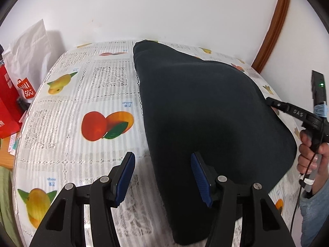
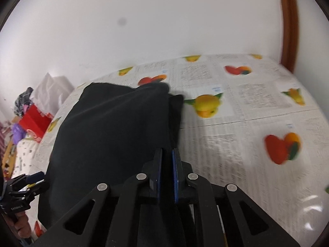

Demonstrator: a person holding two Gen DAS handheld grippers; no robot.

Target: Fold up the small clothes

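A dark navy garment lies flat on the fruit-print tablecloth, its long left edge running away from me. My left gripper stands open above the garment's near left edge, which passes between the blue pads without touching them. In the right wrist view the same garment fills the left half, with a folded layer along its right edge. My right gripper is shut on that right edge, and dark cloth runs straight into its narrow gap. The right gripper also shows at the garment's far right side.
A red box and a white paper bag stand past the table's left end. A white wall and a brown wooden frame lie behind. A hand holds the right tool. Bare tablecloth extends to the right of the garment.
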